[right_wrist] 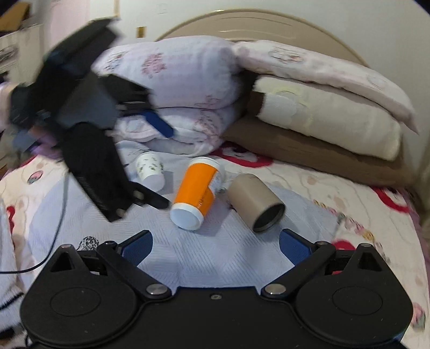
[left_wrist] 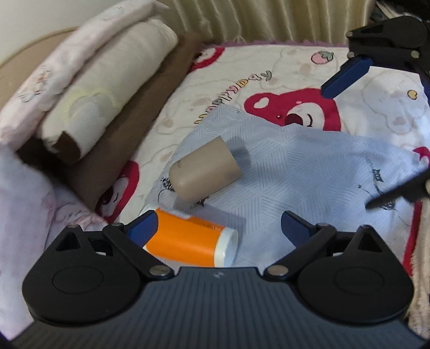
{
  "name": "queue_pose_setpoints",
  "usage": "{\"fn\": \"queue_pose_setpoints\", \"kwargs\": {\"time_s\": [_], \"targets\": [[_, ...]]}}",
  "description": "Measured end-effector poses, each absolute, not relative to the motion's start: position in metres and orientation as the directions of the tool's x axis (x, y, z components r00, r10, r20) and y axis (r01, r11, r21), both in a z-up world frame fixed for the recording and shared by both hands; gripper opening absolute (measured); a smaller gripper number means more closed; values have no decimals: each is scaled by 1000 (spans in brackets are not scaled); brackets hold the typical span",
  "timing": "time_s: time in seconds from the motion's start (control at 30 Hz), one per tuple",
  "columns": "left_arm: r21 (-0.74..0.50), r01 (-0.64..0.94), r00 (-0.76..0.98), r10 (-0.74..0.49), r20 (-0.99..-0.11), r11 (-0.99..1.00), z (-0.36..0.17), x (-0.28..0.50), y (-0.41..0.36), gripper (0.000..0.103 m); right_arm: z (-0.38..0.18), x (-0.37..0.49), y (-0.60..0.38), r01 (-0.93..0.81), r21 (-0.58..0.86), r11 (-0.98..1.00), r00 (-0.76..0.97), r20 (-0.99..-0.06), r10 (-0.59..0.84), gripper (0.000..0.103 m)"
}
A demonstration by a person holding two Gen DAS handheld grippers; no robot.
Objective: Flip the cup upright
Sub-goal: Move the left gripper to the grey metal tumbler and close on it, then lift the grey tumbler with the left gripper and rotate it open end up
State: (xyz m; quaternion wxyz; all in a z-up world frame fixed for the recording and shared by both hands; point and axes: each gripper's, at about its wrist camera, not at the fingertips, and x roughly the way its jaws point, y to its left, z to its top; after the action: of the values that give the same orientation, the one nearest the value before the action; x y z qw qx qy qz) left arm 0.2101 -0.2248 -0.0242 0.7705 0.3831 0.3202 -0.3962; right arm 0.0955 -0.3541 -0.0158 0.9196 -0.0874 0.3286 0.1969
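Three cups lie on a pale blue cloth [right_wrist: 209, 249] on a bed. A tan cup [left_wrist: 204, 171] lies on its side, its dark mouth facing the right wrist camera [right_wrist: 255, 204]. An orange cup with white rims [left_wrist: 188, 239] [right_wrist: 197, 190] lies on its side beside it. A small white floral cup [right_wrist: 150, 169] lies further left. My left gripper [left_wrist: 217, 228] is open just above the orange cup, and it shows blurred in the right wrist view [right_wrist: 164, 166]. My right gripper [right_wrist: 215, 244] is open and empty, short of the cups, and shows in the left wrist view [left_wrist: 376, 142].
Folded quilts and stacked pillows [right_wrist: 322, 107] stand at the head of the bed against a tan headboard [right_wrist: 268, 24]. A bear-print blanket [left_wrist: 295, 107] covers the bed. Curtains [left_wrist: 268, 18] hang behind. A black cable [right_wrist: 53, 236] trails at left.
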Motion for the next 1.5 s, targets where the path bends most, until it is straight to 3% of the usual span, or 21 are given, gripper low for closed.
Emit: {"fn": "queue_pose_setpoints", "kwargs": {"time_s": [0.1, 0.27, 0.47, 0.8, 1.03, 1.5], "targets": [[369, 850, 492, -317, -811, 376, -31, 239, -244, 97, -21, 117, -357, -456, -11, 890, 700, -622, 351, 99], [416, 876, 477, -299, -827, 246, -48, 270, -270, 81, -43, 142, -373, -243, 159, 957, 748, -597, 289, 99], [438, 899, 415, -280, -866, -20, -70, 281, -290, 75, -79, 141, -364, -259, 44, 965, 722, -654, 224, 99], [424, 876, 372, -238, -897, -230, -94, 289, -316, 75, -89, 172, -363, -296, 70, 953, 724, -634, 271, 99], [399, 846, 341, -216, -915, -353, -112, 294, -330, 79, -101, 174, -355, -294, -11, 956, 743, -632, 221, 99], [381, 867, 325, -214, -921, -321, -131, 312, -366, 87, -112, 174, -369, -262, 14, 965, 733, -647, 208, 99]]}}
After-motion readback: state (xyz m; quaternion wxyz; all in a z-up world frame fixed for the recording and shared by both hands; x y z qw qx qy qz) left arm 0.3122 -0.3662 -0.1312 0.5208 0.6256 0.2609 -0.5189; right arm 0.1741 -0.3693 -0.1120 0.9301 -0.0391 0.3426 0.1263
